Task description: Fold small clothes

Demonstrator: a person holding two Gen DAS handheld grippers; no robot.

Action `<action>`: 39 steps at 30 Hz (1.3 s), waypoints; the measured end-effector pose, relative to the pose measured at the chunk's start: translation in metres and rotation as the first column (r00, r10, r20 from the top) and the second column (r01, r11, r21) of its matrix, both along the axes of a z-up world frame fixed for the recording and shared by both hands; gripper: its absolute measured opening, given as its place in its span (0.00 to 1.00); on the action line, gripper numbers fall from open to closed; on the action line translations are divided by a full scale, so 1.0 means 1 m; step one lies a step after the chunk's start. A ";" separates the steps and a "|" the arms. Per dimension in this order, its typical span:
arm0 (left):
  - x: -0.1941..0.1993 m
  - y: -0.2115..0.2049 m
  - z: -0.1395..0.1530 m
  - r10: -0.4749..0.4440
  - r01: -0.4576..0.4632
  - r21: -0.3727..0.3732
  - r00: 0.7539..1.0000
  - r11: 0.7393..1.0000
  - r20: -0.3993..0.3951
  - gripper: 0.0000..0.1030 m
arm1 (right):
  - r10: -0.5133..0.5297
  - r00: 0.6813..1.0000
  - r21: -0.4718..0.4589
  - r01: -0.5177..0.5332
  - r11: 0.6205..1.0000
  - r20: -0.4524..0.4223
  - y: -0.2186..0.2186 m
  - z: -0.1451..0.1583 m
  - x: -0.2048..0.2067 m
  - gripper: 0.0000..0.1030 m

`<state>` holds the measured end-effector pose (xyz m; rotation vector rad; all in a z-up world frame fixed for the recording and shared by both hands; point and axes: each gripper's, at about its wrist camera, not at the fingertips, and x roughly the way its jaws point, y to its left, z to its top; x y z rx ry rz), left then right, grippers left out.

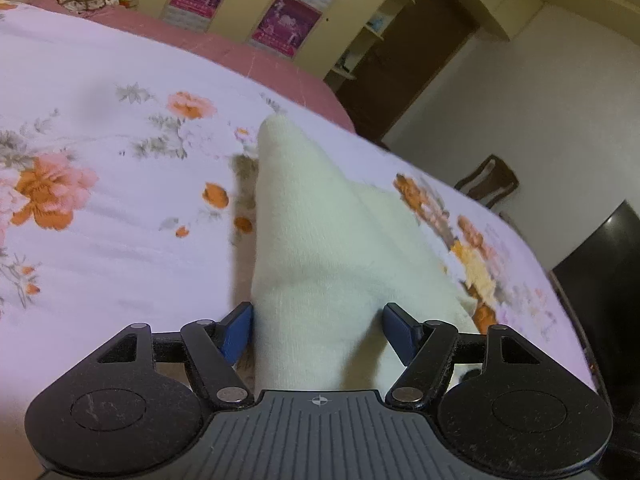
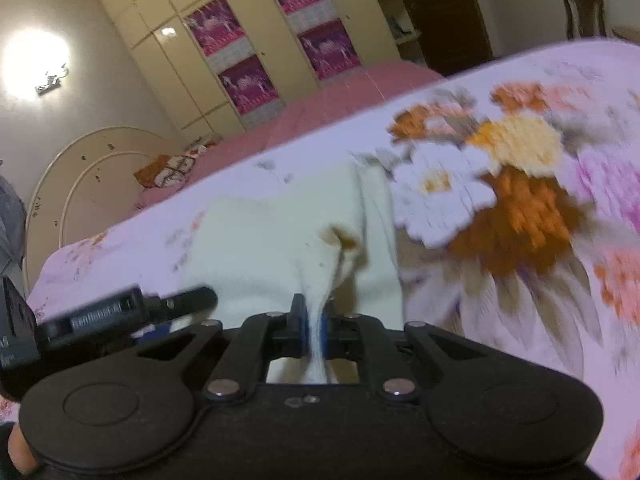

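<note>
Cream knit cloth, the small garment (image 1: 316, 240) to be folded, lies on a floral bedspread (image 1: 100, 184) and fills the lower centre of both wrist views. In the right wrist view the right gripper (image 2: 314, 328) has its blue pads pinched tight on a gathered edge of the garment, which rises in a taut ridge from the jaws. In the left wrist view the left gripper (image 1: 318, 320) stands wide apart, a thick fold of the garment between its pads; whether the pads press on it cannot be told. Its body shows at the lower left of the right view.

The step looks like taking hold of the garment's near edge before a fold. Next, the left gripper would likely need a firm hold, then both would carry the edge across evenly.

Beyond the bed stand a cream wardrobe (image 2: 224, 36) with pink posters and a dark doorway (image 1: 404, 64).
</note>
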<state>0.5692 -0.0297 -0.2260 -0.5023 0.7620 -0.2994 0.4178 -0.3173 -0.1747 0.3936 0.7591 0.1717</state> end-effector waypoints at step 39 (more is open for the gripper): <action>0.027 0.003 0.003 0.031 -0.032 0.018 0.999 0.999 0.009 0.76 | 0.057 0.998 0.095 -0.055 0.994 -0.026 0.009 -0.015 0.067 0.16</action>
